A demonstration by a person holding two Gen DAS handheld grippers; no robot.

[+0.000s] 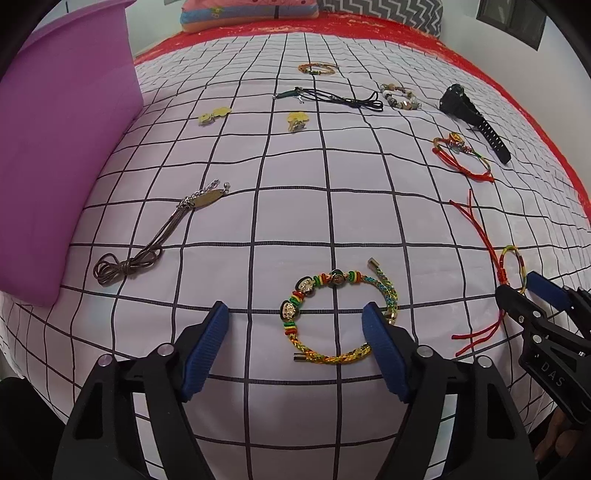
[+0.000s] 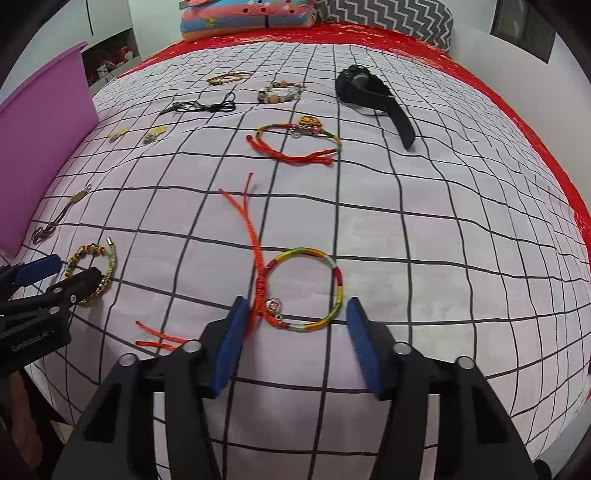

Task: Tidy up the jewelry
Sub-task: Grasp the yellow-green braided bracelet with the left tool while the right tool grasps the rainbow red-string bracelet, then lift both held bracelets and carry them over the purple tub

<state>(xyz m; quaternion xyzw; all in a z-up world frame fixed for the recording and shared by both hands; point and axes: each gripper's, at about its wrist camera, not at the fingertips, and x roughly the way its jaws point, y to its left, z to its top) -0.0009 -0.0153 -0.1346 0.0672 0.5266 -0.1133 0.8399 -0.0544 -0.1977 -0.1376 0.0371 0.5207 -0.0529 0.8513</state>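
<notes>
Jewelry lies spread on a checked white bedsheet (image 1: 295, 221). My left gripper (image 1: 295, 314) is open, its jaws on either side of a braided beaded bracelet (image 1: 334, 282), which also shows in the right wrist view (image 2: 92, 258). My right gripper (image 2: 295, 314) is open around a multicoloured cord bracelet with red tails (image 2: 328, 266), seen at the right edge of the left wrist view (image 1: 517, 258). Farther back lie a red cord bracelet with a charm (image 2: 295, 142), a black watch (image 2: 373, 96), a stone-bead bracelet (image 2: 277, 92) and a brown cord necklace (image 1: 147, 243).
A purple bin (image 1: 62, 147) stands at the left edge of the bed. Two yellow earrings (image 1: 295, 120) (image 1: 212, 115), a black cord necklace (image 1: 332, 98) and a thin woven bracelet (image 1: 317, 68) lie farther back. Pillows (image 2: 251, 18) sit at the head on a red cover.
</notes>
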